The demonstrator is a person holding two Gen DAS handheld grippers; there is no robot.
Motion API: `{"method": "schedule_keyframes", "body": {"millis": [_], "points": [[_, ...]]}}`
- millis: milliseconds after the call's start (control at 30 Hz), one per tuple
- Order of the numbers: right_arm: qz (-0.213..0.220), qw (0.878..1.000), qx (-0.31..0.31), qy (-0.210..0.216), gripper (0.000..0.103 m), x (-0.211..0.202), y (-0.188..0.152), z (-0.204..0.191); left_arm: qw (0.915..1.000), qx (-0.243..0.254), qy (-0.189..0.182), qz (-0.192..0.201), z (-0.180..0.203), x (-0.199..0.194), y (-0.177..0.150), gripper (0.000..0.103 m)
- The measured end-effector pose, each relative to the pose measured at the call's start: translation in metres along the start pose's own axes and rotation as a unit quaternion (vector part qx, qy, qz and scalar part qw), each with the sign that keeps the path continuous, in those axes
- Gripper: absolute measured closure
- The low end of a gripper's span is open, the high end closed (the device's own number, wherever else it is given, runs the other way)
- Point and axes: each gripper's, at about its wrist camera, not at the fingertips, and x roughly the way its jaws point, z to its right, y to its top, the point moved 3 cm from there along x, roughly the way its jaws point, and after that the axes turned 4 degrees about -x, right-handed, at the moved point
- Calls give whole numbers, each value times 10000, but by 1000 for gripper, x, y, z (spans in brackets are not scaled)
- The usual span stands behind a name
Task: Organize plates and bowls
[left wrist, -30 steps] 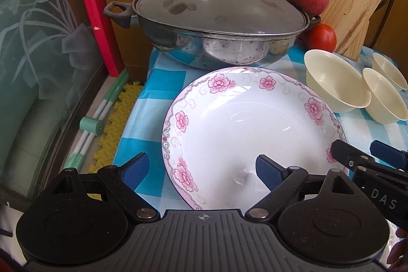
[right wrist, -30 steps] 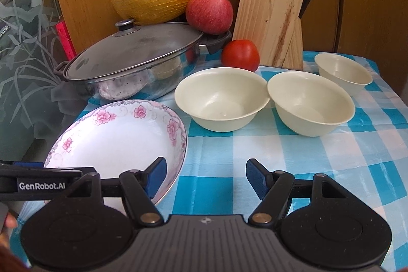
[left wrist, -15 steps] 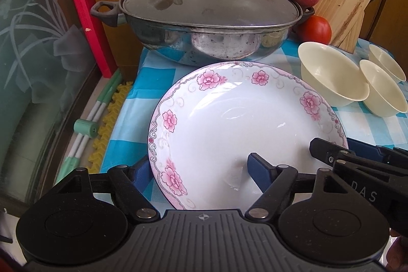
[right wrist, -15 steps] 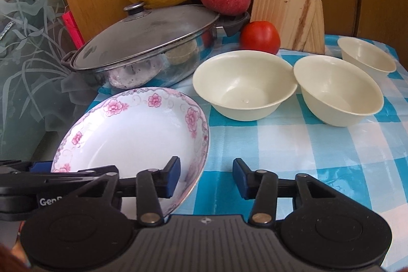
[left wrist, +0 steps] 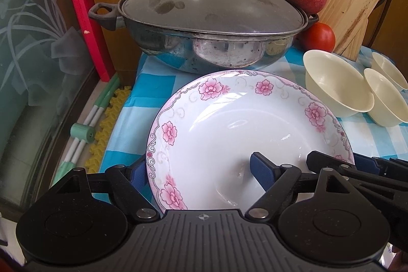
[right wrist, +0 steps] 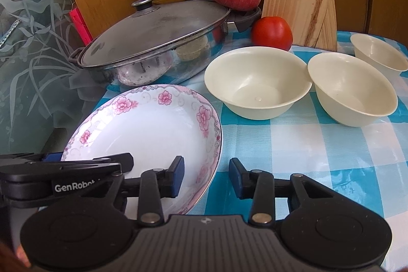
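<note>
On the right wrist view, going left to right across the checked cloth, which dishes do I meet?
White floral-rimmed plate → large cream bowl → second cream bowl → small cream bowl at the far right.

A white plate rimmed with pink flowers is seen tilted on the checked worktop; three cream bowls are set upright in a row beside it.
</note>
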Motion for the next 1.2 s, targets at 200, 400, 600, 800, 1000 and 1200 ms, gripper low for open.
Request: {"method": "schedule_keyframes", "body": {"millis": [200,400,600,800,1000,1200], "points": [[-54,9999,-140,72,77,0,2,-4,9999,-86,-60,-34,-2,-1,0,19],[-17,9999,-107,55,80,-1,2,-5,9999,-147,-49,14,-4,-4,-1,26],[68,9999,-145,37,82,-6,2,-4,9997,-216,-117,23,-9,-6,-2,30],[42,10000,27,85,82,-1,3,1,9999,-96,-116,65,-7,-6,-3,31],[77,9999,-68,83,75,3,3,-2,9999,-70,-53,119,-7,-3,-1,26],[91,9999,-29,85,79,4,4,-2,9999,-54,22,115,-2,0,2,25]]}}
